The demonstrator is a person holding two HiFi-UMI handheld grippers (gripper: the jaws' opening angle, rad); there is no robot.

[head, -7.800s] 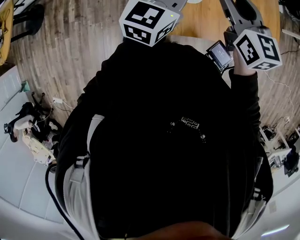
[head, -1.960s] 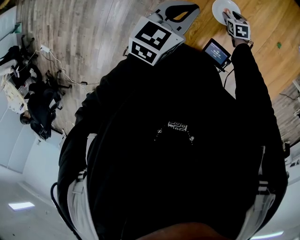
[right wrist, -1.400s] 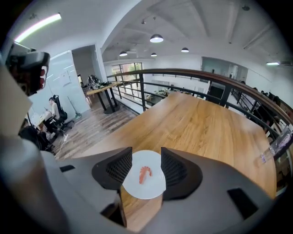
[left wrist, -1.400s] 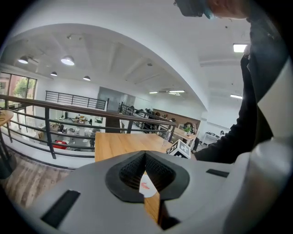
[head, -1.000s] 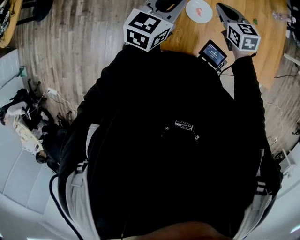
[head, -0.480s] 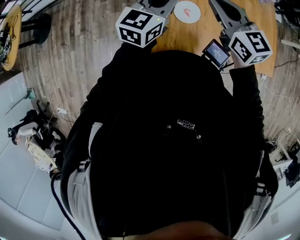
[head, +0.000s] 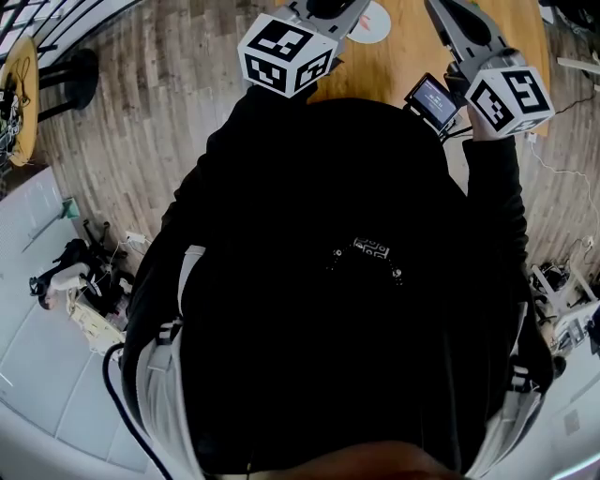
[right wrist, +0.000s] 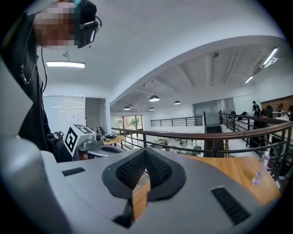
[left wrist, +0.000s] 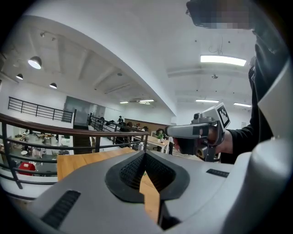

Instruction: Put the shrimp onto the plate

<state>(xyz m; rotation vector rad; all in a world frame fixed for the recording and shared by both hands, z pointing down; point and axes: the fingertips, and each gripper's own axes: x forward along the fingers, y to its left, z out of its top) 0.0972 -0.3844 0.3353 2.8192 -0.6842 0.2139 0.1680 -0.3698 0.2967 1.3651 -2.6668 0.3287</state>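
Note:
A white plate (head: 377, 21) lies on the wooden table (head: 403, 56) at the top of the head view, half hidden behind the left gripper's body. I cannot make out the shrimp on it from here. Both grippers are held up level in front of the person's chest, above the table's near edge. My left gripper (left wrist: 145, 154) is shut, its jaws meeting at the tips with nothing between them. My right gripper (right wrist: 145, 151) is shut too and holds nothing. Each gripper view shows the other gripper alongside: the right gripper (left wrist: 201, 132), the left gripper (right wrist: 87, 139).
A small screen device (head: 431, 98) sits on the table's near edge between the grippers. A clear bottle (right wrist: 260, 169) stands on the tabletop at the right, before a dark railing (right wrist: 206, 132). Wooden floor (head: 141, 103) and cables lie to the left.
Two seconds ago the right gripper reached over the plate; it has drawn back beside the chest. The shrimp showed on the plate a second ago. The plate has slid toward the view's top edge.

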